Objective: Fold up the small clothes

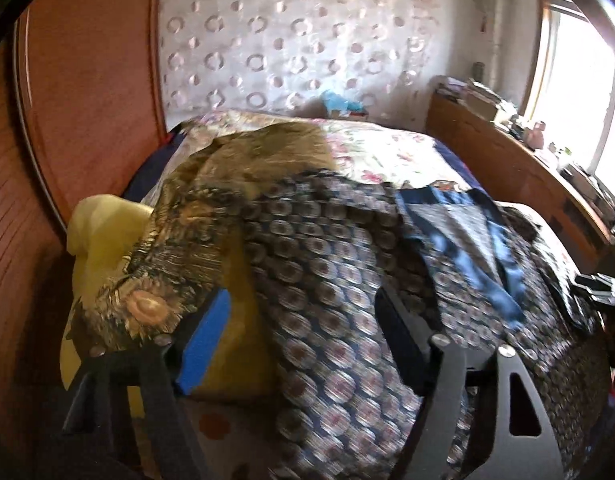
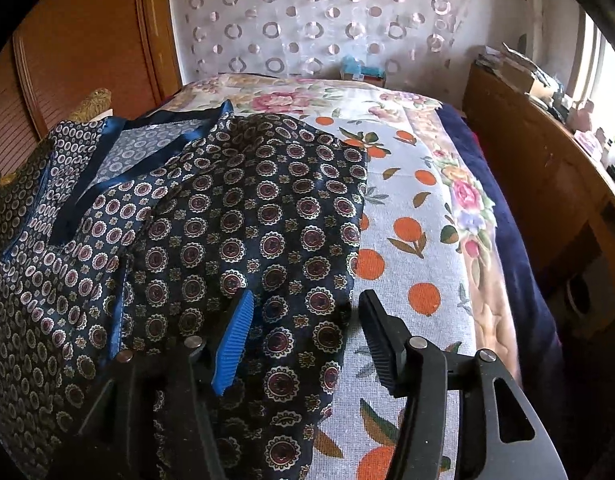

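A navy garment with round medallion print [image 2: 235, 240] lies spread on the bed, its blue satin-edged collar [image 2: 147, 152] at the far left. My right gripper [image 2: 307, 316] stands open over the garment's right edge; the blue pad [image 2: 233, 344] is above the cloth and the black pad [image 2: 379, 340] above the sheet. In the blurred left wrist view the same garment [image 1: 327, 288] lies between the fingers of my left gripper [image 1: 303, 320], which is open, with no pad pressing on it. A yellow garment with a sunflower print [image 1: 155, 272] lies at its left.
The bed sheet [image 2: 411, 232] has orange fruit and flower prints. A wooden wardrobe [image 1: 87, 100] stands left, a cluttered wooden desk [image 2: 539, 168] right under a window. A ring-patterned curtain [image 2: 315, 20] hangs behind. Blue items [image 2: 361, 70] sit at the bed's far end.
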Demonstrator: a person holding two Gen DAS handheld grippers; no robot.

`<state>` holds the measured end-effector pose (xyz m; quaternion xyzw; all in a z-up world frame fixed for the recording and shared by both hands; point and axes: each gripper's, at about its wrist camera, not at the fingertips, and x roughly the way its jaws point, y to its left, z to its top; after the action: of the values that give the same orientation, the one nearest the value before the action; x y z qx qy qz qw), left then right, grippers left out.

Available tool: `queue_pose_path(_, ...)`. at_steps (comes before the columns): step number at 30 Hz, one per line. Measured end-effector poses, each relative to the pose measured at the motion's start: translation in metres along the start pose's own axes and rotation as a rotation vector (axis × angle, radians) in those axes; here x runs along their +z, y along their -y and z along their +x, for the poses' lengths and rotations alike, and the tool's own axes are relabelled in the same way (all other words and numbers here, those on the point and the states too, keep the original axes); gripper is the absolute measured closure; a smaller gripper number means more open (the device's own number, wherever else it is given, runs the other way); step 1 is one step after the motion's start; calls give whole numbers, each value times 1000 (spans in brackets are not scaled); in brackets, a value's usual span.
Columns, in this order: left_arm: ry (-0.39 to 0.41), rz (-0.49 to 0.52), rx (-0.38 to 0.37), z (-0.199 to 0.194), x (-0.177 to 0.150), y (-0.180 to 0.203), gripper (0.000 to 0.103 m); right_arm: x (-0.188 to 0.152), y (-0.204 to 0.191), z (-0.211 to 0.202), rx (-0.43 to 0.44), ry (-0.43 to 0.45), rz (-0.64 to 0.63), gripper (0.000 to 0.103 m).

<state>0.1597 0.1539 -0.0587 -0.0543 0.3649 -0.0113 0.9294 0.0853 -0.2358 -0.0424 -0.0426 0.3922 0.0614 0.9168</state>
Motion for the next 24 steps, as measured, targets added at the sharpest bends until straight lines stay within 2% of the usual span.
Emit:
queue_pose_path(5, -58, -60, 6, 28, 14, -21, 37, 1, 1, -1, -3, 0, 4, 43)
queue_pose_path(9, -95, -80, 2, 43, 20, -23, 39, 1, 0, -1, -2, 0, 5, 43)
queue_pose_path(22, -152, -121, -24, 66, 35, -30, 40, 1, 1, -1, 0, 0, 6, 42)
queue_pose_path(24, -152, -119, -32, 65, 36, -30, 57, 1, 1, -1, -1, 0, 6, 41)
